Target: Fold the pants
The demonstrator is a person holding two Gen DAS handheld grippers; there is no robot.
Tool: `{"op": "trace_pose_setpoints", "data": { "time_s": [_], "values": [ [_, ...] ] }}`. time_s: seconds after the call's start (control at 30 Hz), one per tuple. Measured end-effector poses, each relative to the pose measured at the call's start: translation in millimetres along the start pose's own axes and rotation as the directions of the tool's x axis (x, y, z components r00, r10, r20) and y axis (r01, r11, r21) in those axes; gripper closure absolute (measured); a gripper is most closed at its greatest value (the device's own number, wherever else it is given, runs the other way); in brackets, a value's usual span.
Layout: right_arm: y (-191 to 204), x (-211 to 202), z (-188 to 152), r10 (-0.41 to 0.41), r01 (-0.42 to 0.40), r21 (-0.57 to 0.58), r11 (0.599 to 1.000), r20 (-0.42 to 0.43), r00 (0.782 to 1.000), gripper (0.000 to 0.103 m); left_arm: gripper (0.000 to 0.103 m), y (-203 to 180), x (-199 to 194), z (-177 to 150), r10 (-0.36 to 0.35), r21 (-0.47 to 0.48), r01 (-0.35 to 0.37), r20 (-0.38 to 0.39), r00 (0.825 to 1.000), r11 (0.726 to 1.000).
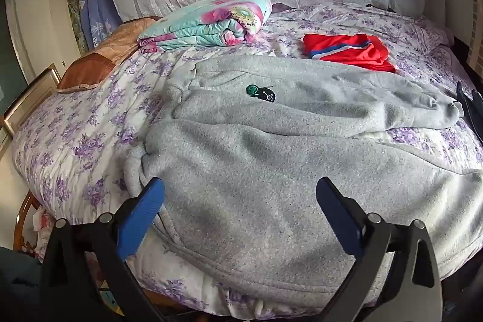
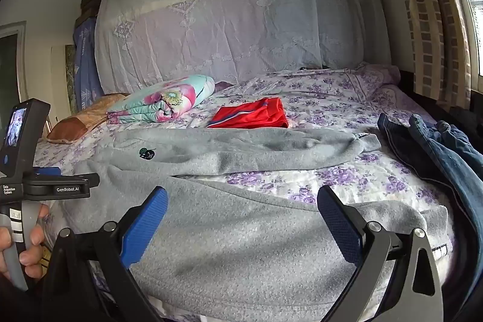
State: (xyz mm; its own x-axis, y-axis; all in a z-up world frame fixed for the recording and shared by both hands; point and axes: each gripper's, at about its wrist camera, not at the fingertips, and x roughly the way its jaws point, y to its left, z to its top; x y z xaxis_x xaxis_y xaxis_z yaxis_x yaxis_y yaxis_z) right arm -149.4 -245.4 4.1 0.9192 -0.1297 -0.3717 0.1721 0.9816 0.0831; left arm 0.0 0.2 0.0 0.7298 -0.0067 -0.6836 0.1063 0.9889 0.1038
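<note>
Grey fleece pants (image 1: 256,147) lie spread across the bed, waist to the left, both legs running right, with a small green and black patch (image 1: 260,92) near the waist. They also show in the right wrist view (image 2: 241,231). My left gripper (image 1: 240,189) is open and empty, hovering just over the near leg close to the waist. My right gripper (image 2: 241,198) is open and empty over the near leg farther right. The left gripper's body (image 2: 45,186) and the hand holding it show at the left of the right wrist view.
Purple floral bed cover (image 2: 302,177). Folded red shorts (image 2: 250,113) lie behind the pants. A folded floral quilt (image 1: 208,23) and a brown pillow (image 1: 90,65) sit at back left. Dark blue jeans (image 2: 437,153) lie at the right. A draped headboard (image 2: 235,29) stands behind.
</note>
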Motion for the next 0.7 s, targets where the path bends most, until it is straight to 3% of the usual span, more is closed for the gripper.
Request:
{"op": "trace_pose_setpoints", "data": {
  "time_s": [0.7],
  "values": [
    [-0.6, -0.6, 2.1, -0.007, 0.007, 0.000, 1.000, 0.002, 1.000, 0.003, 0.005, -4.5, 1.0, -3.7, 0.002, 0.010, -0.002, -0.001, 1.000, 1.000]
  ]
}}
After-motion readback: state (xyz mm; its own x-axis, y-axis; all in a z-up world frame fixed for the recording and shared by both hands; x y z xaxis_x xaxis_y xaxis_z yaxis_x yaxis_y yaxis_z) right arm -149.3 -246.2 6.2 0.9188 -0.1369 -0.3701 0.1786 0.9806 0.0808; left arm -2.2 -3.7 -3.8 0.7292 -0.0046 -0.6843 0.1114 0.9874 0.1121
